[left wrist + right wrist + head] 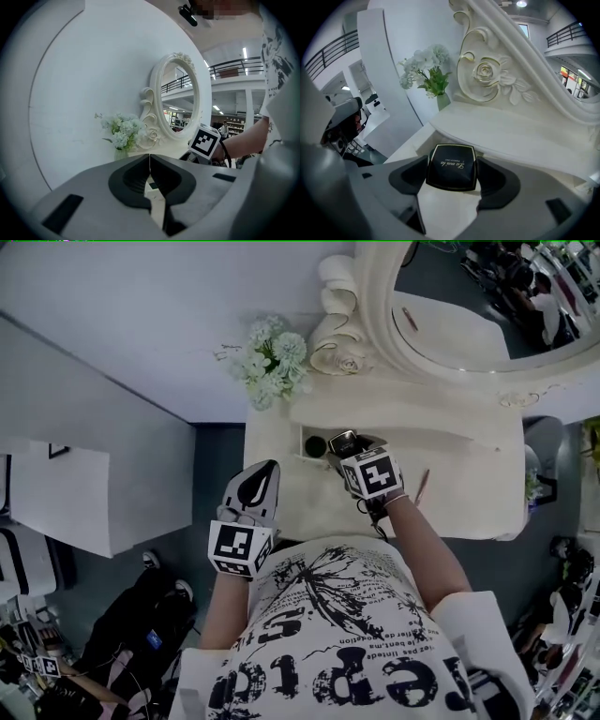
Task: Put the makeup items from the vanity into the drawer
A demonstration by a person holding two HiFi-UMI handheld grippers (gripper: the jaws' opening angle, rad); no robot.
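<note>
Right gripper (452, 161) pinches a black square compact (452, 167) by two opposite side edges, lid facing up with script lettering on it. We see it held above the near left part of the vanity (469, 474), just in front of the raised shelf under the mirror (469, 306). Left gripper (150, 157) has its tongs pressed together with nothing between them, and hangs off the near left corner of the vanity, well apart from the compact. We judge the compact light, rigid and hard-shelled, with a glossy lid that could slip. The pressed powder inside is probably fragile, so it wants setting down rather than dropping. The side-edge hold looks sound, since it keeps pressure off the lid and hinge. Just left of the compact, the head view shows a small open white compartment (305, 432), likely the drawer, with one dark round item (316, 445) in it; we cannot tell what it is. Count: one compact in the grip, one round item in the compartment, and one slim pinkish stick (422, 486) lying on the vanity top to the right, probably a pencil. Also one bunch of pale flowers (272, 360) at far left and one mirror.
</note>
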